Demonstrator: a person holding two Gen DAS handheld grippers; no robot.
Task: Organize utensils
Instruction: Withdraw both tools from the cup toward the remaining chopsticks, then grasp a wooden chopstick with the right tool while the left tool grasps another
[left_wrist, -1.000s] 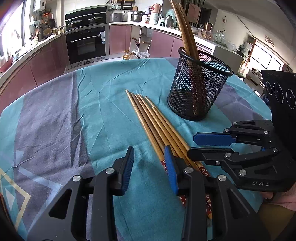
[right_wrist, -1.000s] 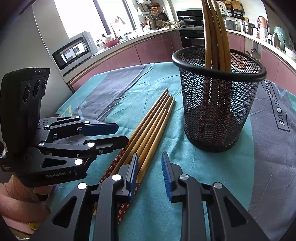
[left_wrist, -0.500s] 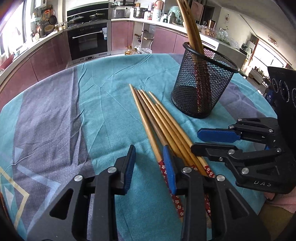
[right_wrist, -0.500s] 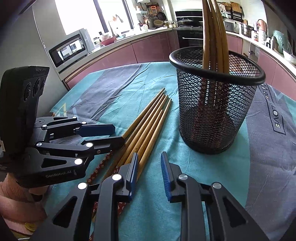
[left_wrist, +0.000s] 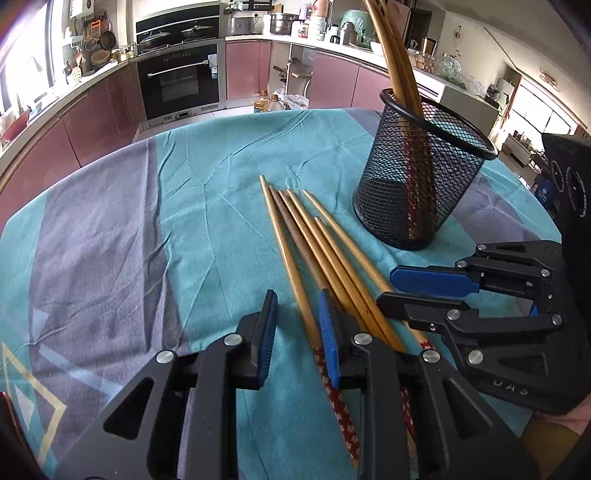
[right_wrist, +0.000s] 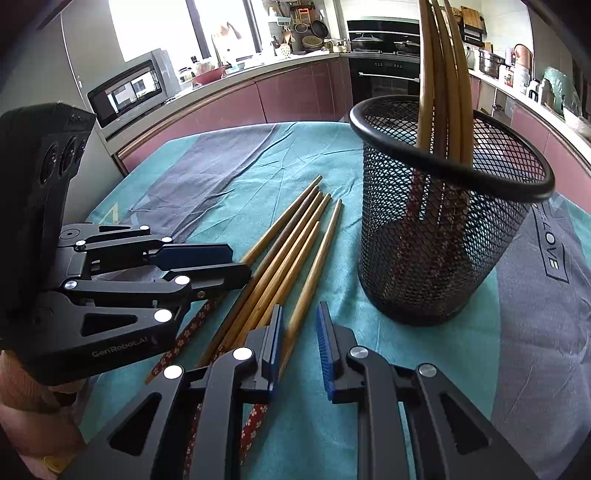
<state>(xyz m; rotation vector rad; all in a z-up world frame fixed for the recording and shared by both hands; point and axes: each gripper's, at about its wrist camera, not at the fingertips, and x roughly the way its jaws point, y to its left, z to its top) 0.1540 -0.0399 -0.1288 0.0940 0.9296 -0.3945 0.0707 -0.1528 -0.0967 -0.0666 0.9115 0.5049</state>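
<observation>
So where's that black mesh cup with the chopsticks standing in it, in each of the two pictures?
Left wrist view: mesh cup, upper right, beyond the loose chopsticks.
Right wrist view: mesh cup, right of centre.
Shared landmark: the loose chopsticks lying on the teal cloth beside it.

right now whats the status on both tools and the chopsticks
Left tool and right tool open, jaws just closing, each straddling one loose chopstick. Six chopsticks on tablecloth, others in mesh holder. Nothing in the way.
</observation>
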